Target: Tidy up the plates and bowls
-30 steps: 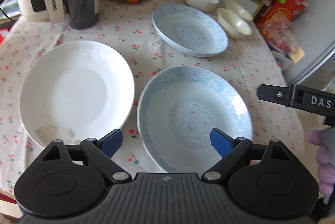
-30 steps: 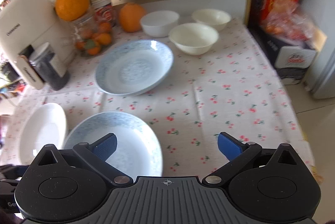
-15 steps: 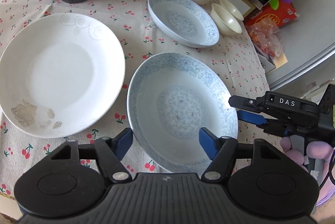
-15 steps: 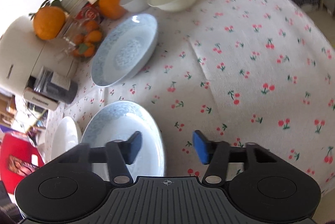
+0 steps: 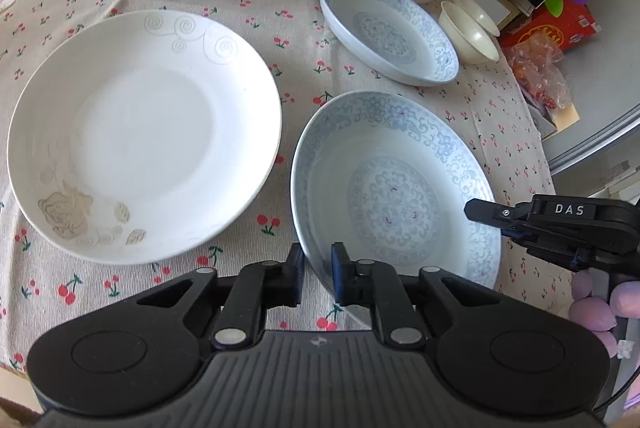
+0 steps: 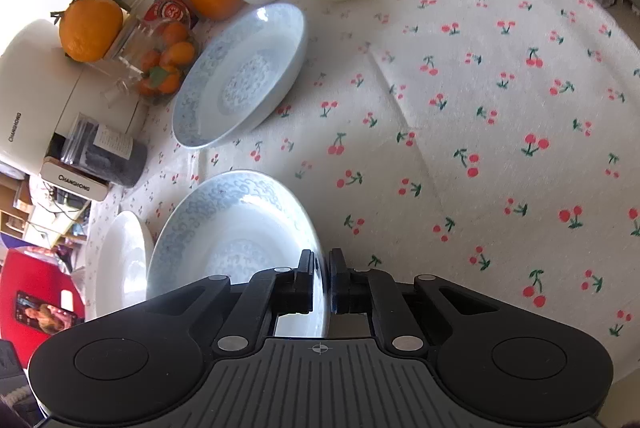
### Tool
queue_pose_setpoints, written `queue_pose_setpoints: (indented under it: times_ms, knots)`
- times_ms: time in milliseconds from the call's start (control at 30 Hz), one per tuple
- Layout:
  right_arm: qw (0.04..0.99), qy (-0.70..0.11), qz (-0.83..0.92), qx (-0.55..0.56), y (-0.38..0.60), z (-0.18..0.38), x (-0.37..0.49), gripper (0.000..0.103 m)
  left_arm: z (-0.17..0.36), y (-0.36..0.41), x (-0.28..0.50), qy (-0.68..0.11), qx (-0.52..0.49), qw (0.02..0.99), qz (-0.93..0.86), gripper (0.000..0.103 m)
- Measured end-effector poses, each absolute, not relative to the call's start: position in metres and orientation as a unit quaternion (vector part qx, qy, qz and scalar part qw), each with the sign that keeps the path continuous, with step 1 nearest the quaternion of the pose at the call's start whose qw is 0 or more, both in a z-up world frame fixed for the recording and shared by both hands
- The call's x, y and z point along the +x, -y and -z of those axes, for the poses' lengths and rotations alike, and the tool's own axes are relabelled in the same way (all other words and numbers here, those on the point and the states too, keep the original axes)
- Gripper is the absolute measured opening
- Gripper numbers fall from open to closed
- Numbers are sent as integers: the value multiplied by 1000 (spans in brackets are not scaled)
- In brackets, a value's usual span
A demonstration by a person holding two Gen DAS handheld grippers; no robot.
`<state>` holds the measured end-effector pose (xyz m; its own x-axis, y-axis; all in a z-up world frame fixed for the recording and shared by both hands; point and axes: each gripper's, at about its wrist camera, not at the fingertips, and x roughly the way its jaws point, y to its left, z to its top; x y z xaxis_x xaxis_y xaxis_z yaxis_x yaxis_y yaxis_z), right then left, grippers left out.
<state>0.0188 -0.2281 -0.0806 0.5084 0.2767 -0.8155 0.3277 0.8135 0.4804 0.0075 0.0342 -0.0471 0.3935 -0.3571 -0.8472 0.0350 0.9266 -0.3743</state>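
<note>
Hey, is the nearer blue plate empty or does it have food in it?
Empty. The nearer blue plate shows only its bare patterned inside, with both grippers clamped on its rim.

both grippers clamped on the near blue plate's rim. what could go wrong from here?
1. Both the left gripper and right gripper hold the near blue plate only by thin rim edges; uneven lifting could make it slip out or tilt.
2. The white plate sits close beside it; a sideways swing could knock the rims together.
3. The far blue plate has bowls right next to it; a careless stack could bump them.
</note>
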Motion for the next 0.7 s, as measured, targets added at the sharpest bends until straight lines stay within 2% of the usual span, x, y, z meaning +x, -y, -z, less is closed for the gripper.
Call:
queue_pose_setpoints:
  times_ms: [700]
  knots:
    - [816,-477,60,322,262,78,40,10,51,-1,21,-528,-144,825,141,13]
